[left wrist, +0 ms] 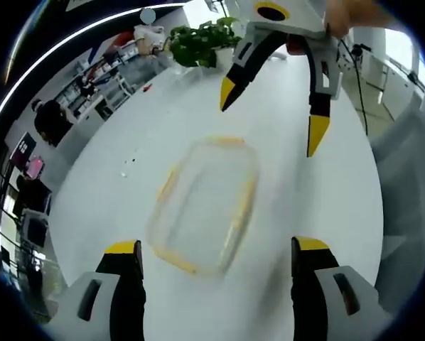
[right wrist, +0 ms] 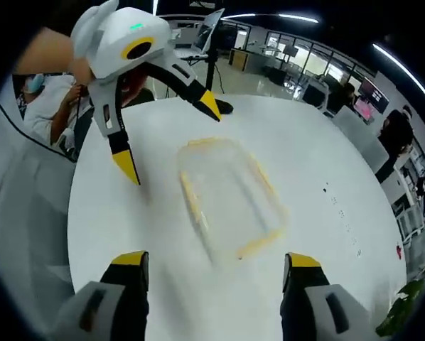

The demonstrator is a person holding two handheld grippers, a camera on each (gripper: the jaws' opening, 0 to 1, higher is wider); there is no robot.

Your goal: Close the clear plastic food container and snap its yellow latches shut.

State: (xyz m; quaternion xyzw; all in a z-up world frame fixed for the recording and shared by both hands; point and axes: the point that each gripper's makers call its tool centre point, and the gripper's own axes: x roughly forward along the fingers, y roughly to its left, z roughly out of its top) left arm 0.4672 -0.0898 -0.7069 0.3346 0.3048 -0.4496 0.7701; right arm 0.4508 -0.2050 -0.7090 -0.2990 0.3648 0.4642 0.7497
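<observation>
We hold our left gripper [left wrist: 216,259] and right gripper [right wrist: 216,266] spread wide and empty above a round white table [left wrist: 319,206]. Between them lies the clear rectangular plastic food container [left wrist: 205,202] with yellow latches [left wrist: 171,181], untouched. We judge the approach is under way; next, each gripper must lower onto a latch.

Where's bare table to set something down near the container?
Bare white table borders the clear container on all sides; the widest patch runs from it toward the potted plant. Crowded spots: above the container, where the open left gripper and open right gripper hang, and a few specks beside it.
</observation>
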